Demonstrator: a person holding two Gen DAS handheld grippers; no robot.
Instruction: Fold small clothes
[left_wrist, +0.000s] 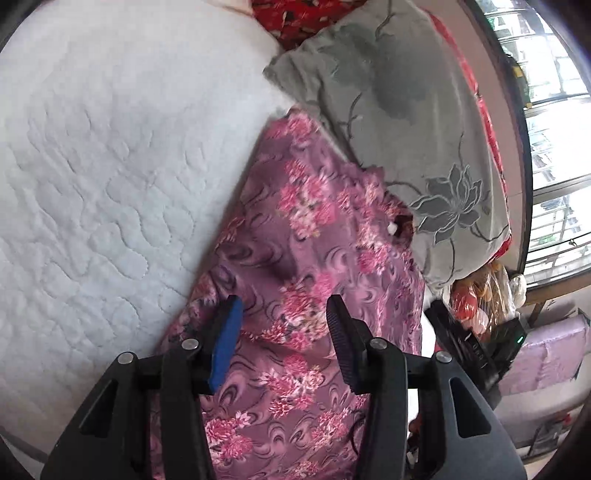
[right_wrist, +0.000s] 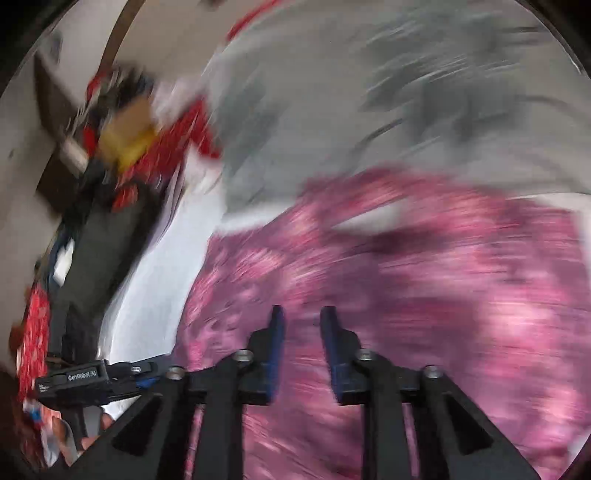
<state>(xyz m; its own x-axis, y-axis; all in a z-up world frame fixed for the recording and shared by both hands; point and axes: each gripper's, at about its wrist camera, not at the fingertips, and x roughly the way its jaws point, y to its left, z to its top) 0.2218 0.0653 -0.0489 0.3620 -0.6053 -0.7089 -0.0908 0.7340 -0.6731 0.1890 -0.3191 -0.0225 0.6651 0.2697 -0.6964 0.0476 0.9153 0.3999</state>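
On the far left lies the white quilted mattress (left_wrist: 92, 177), bare, and the purple floral garment (left_wrist: 314, 258) runs along its right-hand side, its far end touching a grey pillow with a lotus print (left_wrist: 406, 122); red bedding (left_wrist: 295, 18) shows behind that. The left gripper (left_wrist: 284, 310) hangs over the near part of the garment with its jaws spread wide and nothing between them. The right gripper (right_wrist: 303, 317), seen from its own camera, is also above the pink-purple cloth (right_wrist: 406, 295), jaws apart by a narrower gap, no fabric caught in them as far as I can tell — that view is badly smeared by motion, so contact with the cloth cannot be judged. Step in hand, as I read it: getting a hold on an edge or corner to start a fold. To do it well — bring each gripper down on a true hem rather than mid-panel, take only the layers meant to fold, pinch both sides level, and draw the cloth out over the bare mattress, away from the pillow, so the fold lands flat. The garment itself: thin, glossy-looking weave with pink flower clusters on swirled mauve, lying loosely rumpled, with a dark opening and a small white button-like speck (left_wrist: 392, 228) near the pillow; likely slippery, so a shallow pinch may slide off.
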